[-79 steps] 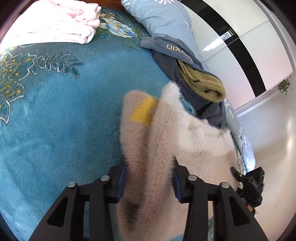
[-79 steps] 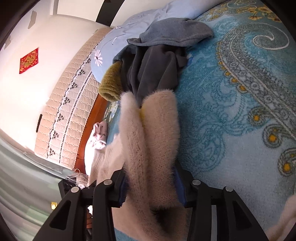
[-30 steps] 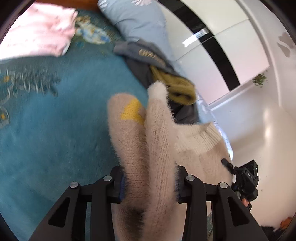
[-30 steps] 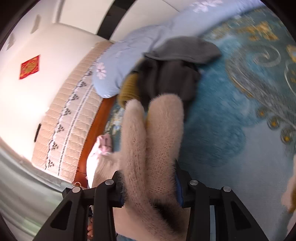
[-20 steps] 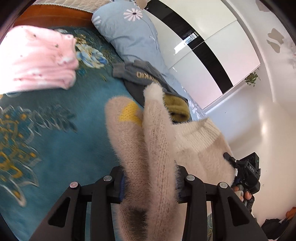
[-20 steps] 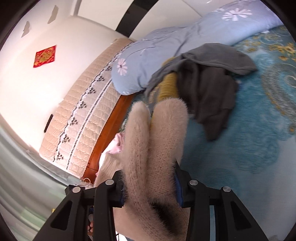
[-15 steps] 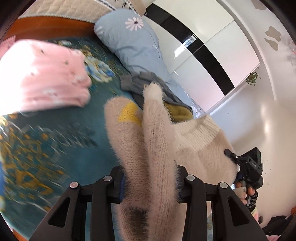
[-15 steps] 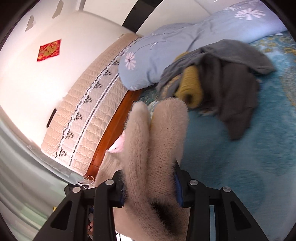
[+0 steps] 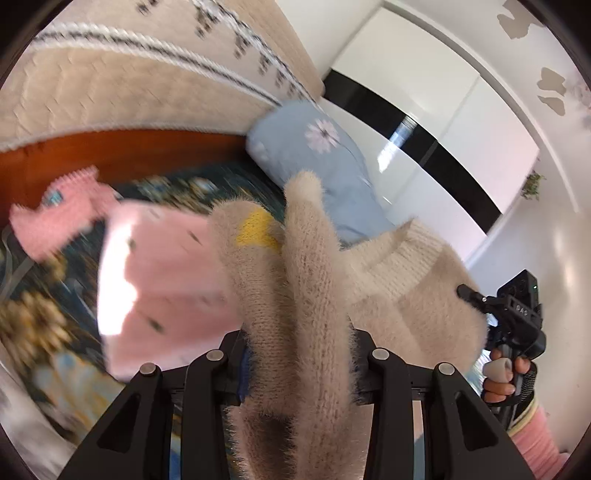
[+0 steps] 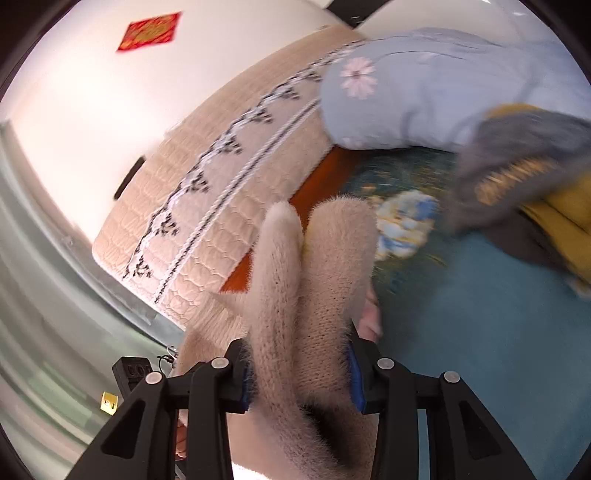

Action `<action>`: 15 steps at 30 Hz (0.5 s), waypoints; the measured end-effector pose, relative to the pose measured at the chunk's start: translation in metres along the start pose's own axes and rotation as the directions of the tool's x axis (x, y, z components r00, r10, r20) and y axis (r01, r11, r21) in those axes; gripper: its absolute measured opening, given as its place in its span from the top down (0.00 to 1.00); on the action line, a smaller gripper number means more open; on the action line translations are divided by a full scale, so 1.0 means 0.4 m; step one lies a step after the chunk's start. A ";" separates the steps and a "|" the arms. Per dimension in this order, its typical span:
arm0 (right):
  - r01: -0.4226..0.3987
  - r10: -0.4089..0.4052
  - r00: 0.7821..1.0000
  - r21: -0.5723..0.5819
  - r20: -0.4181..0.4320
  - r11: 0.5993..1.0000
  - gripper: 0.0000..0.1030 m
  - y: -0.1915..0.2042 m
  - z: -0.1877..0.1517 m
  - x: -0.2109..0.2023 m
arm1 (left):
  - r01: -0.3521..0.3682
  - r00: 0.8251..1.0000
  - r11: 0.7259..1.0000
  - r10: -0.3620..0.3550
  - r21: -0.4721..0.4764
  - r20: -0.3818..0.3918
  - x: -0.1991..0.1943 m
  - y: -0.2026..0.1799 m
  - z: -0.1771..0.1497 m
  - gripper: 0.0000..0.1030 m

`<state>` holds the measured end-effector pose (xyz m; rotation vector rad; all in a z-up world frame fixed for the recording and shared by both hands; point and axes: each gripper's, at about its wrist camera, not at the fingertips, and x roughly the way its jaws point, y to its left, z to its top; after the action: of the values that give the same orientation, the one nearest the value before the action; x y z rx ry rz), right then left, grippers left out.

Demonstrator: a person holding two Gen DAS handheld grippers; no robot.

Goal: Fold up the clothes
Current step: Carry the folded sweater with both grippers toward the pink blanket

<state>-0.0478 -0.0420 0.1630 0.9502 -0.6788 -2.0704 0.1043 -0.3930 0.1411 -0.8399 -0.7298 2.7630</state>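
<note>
While I hold a gripper in each hand, both are clamped on the same fuzzy beige sweater [image 9: 306, 295], which hangs bunched between them above the bed.

Seen from my left wrist, going left to right: a small pink knitted piece [image 9: 55, 218] lies near the wooden bed frame [image 9: 110, 151], and beside it a folded pink garment [image 9: 162, 280] rests on the teal patterned blanket [image 9: 33, 317], blurred. Behind them rises the quilted beige headboard [image 9: 110, 85]. In the middle, my left gripper [image 9: 297, 365] pinches a thick doubled fold of the sweater, its blue pads pressed into the fuzz on either side; a yellow patch [image 9: 255, 229] shows on the knit. A pale blue pillow with a daisy print [image 9: 325, 155] sits behind the fold. Farther right, the sweater's ribbed cream hem [image 9: 402, 258] stretches toward my right hand [image 9: 502, 376], which grips the black handle of the other tool.

Seen from my right wrist: a red wall decoration [image 10: 149, 31] hangs at upper left, then the headboard [image 10: 221, 206]. My right gripper [image 10: 299, 376] squeezes another doubled fold of the sweater [image 10: 314, 295] the same way. To its right the blanket [image 10: 480, 350] shows, with the pillow [image 10: 424, 85] above and a heap of grey and mustard clothes [image 10: 524, 177] at the far edge, smeared by blur.
</note>
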 end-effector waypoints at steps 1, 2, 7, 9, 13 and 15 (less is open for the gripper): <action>-0.016 0.016 1.000 -0.012 -0.009 1.000 0.60 0.022 0.018 0.039 | -0.019 1.000 1.000 0.019 -0.002 0.020 -0.006 0.022 0.020 0.61; -0.030 0.029 0.999 -0.020 -0.019 0.999 0.60 0.038 0.032 0.074 | -0.042 0.998 0.999 0.042 -0.007 0.041 -0.009 0.042 0.038 0.61; -0.062 0.058 0.995 -0.050 -0.077 0.997 0.60 0.088 0.082 0.268 | -0.146 0.980 0.989 0.148 -0.022 0.131 -0.011 0.135 0.097 0.61; -0.058 0.053 0.995 -0.066 -0.082 0.996 0.60 0.096 0.101 0.336 | -0.172 0.973 0.984 0.175 -0.038 0.149 0.010 0.171 0.102 0.61; -0.060 0.056 0.996 -0.058 -0.070 0.996 0.61 0.070 0.120 0.436 | -0.217 0.956 0.972 0.231 -0.092 0.180 0.058 0.237 0.095 0.61; -0.033 0.030 0.997 -0.042 -0.077 0.999 0.61 0.039 0.115 0.490 | -0.235 0.954 0.963 0.255 -0.129 0.161 0.088 0.275 0.084 0.61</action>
<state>-0.1655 -0.2009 0.1221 0.9830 -0.6029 -2.0025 0.0547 -0.4921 0.0939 -0.7586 -0.8682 3.0753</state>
